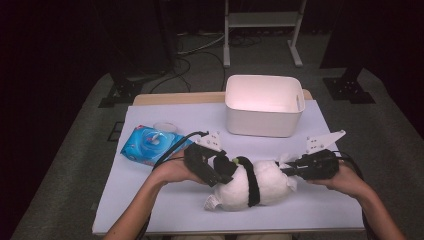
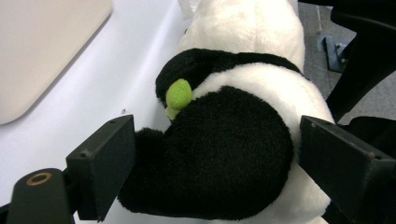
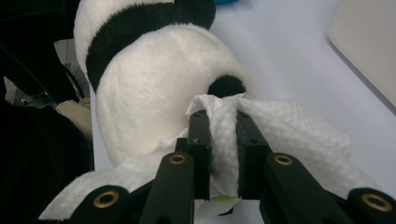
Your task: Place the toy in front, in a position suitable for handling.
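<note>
The main risk from here, as I judge it, is that the wet wipe (image 3: 280,126) slips out of the right tool (image 3: 223,154) or bunches up as it is rubbed over the plush, since only a narrow fold is pinched and the rest hangs loose; a hard rub could also roll the toy panda (image 1: 252,182) away if the other side does not steady it firmly. The left tool (image 2: 212,158) has its jaws spread wide around the panda's black, rounded end, one jaw on each side; they stand close to the fur, but I cannot tell if they press into it, so the toy could twist free. The panda lies on its side on the white worktop (image 1: 165,210), near the front edge, between the two tools. The right tool's jaws are clamped together on the wipe, held against the white back end of the panda by its small black tail. A white tub (image 1: 263,105) stands behind on the worktop, well apart, and a blue wipes packet (image 1: 147,145) lies to the left, near the left hand (image 1: 172,170).
</note>
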`<state>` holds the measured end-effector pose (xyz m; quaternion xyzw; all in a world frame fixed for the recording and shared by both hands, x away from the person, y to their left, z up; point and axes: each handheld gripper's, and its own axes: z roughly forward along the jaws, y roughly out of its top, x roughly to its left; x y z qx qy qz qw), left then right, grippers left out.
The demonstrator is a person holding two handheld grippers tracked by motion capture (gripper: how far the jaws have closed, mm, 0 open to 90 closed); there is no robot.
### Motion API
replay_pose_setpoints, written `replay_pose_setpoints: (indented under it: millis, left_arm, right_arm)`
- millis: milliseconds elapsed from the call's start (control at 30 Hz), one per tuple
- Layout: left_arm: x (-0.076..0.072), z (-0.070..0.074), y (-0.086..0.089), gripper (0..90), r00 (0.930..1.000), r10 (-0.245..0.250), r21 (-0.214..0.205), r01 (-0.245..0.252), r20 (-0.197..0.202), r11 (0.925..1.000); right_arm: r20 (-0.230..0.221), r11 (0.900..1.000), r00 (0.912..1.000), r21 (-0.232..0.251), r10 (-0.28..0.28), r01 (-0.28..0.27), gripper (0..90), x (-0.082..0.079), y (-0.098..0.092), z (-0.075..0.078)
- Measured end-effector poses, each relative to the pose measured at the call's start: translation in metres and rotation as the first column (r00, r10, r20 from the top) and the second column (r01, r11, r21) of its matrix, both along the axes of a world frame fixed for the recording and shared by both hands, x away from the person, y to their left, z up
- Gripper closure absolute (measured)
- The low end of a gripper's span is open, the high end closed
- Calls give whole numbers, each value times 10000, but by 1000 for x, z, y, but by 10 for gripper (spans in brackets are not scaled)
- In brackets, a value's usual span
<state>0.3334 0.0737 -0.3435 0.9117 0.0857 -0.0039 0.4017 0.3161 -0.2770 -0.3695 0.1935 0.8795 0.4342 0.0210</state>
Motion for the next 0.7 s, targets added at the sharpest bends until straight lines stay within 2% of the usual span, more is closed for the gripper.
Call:
replay_pose_setpoints:
  millis: [133, 200, 267, 333, 400, 567, 700]
  left_arm:
    - [0, -2, -2, 152, 9995, -280, -119, 278, -165, 9995]
    - [-1, -2, -4, 182, 9988, -467, -185, 465, -125, 9987]
    - [-2, -3, -7, 186, 9984, -553, -234, 549, -140, 9982]
    - [-3, -4, -8, 186, 9984, -547, -342, 542, -123, 9979]
    - [-4, -4, -11, 185, 9979, -648, -316, 645, -75, 9974]
    - [-5, -1, -16, 185, 9973, -726, -205, 725, -48, 9972]
    - [-5, -1, -18, 183, 9962, -866, -141, 864, -106, 9962]
  right_arm:
    - [220, 10000, 9998, 41, -22, 21, 781, -5, -7, 12]
    - [280, 9999, 9996, 102, 33, -36, 780, -6, -10, 18]
    - [404, 9999, 9991, -102, 99, -95, 780, -8, -8, 23]
    - [408, 9997, 9989, -72, 247, -245, 780, -10, -6, 28]
    - [409, 9989, 9981, -45, 459, -458, 779, -12, -1, 33]
    - [516, 9940, 9941, -591, 950, -919, 777, -12, 19, 39]
    - [483, 9911, 9913, -590, 1225, -1196, 776, -9, 29, 38]
